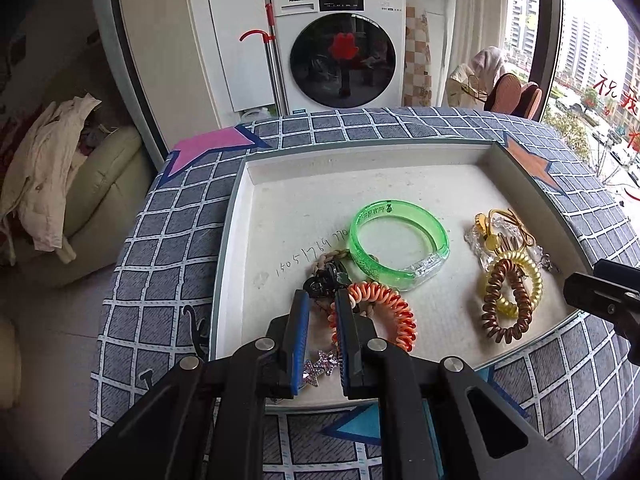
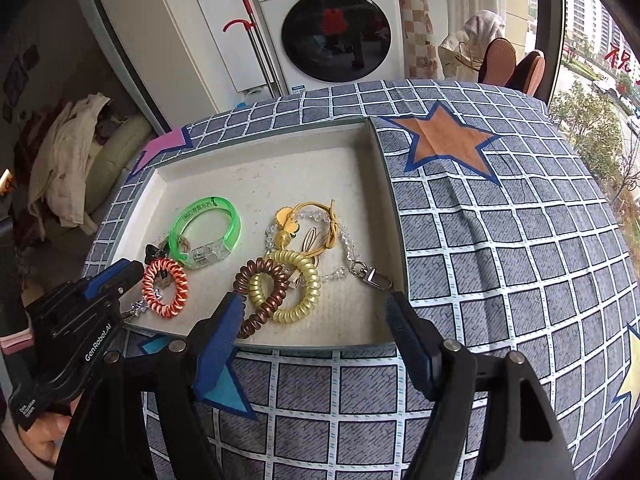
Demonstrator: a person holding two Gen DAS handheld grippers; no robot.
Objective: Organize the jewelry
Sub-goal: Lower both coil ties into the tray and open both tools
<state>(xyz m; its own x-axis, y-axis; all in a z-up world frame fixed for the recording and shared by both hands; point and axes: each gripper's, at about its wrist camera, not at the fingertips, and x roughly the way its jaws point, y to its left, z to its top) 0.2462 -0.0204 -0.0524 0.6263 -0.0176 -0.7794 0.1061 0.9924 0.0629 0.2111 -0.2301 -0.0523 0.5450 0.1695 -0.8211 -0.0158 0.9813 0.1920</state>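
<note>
A shallow white tray (image 1: 280, 168) (image 2: 256, 152) holds the jewelry. In it lie a green bangle (image 1: 362, 222) (image 2: 230, 216), an orange coil band (image 1: 396, 308) (image 2: 176, 280), a brown coil (image 1: 496, 312) (image 2: 260, 276) linked with a yellow coil (image 1: 532, 276) (image 2: 308, 284), a gold cord with clear beads and a metal clasp (image 2: 340, 236), a dark braided piece (image 1: 320, 280) and a sparkly star clip (image 1: 320, 364). My left gripper (image 1: 322, 300) (image 2: 132, 270) hangs low over the tray's near left, jaws narrowly apart beside the orange coil, holding nothing. My right gripper (image 2: 314, 304) is wide open at the tray's near edge.
The tray sits on a table under a grey checked cloth with coloured stars (image 2: 448, 140). A washing machine (image 1: 340, 48) stands behind, a sofa with clothes (image 1: 52, 168) to the left, and a window (image 1: 592, 80) to the right.
</note>
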